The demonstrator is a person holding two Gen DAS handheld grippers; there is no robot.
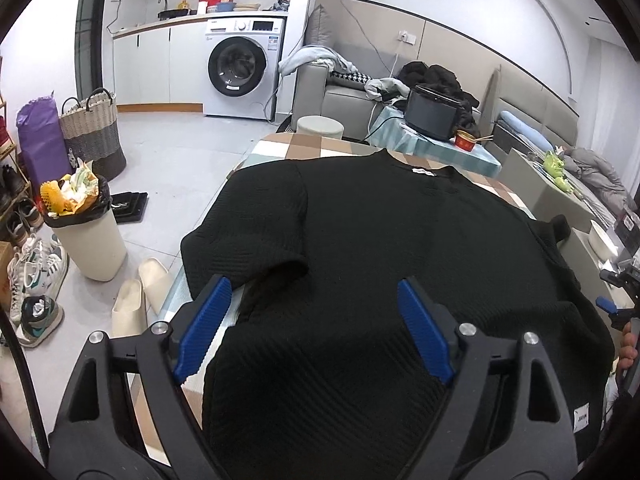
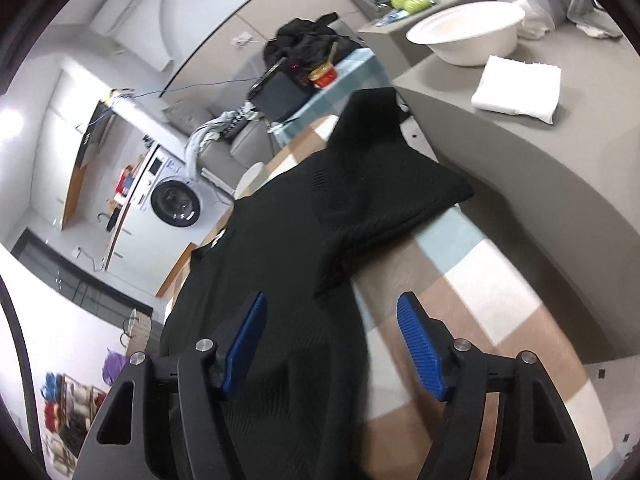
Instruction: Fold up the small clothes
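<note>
From the left wrist, the black knit top (image 1: pixel 360 248) lies spread flat on the checked bench (image 1: pixel 304 148), collar and white neck label at the far end and hem toward the camera, a layout that leaves both side edges reachable for a fold. The left tool (image 1: pixel 314 328) hangs over the near left part of the garment with its blue pads well apart; nothing is pinched, and one pad sits over the bench edge outside the cloth while the other is above the body, so it looks placed to straddle the side seam below the short sleeve. At the far right edge of this view part of the other tool and a hand appear. From the right wrist, tilted sideways, the same top (image 2: pixel 280 264) covers the left of the picture with its right sleeve (image 2: pixel 384 196) reaching toward the grey surface. The right tool (image 2: pixel 332 340) is also parted and empty, bracketing the garment's side edge, probably for a matching pinch.
</note>
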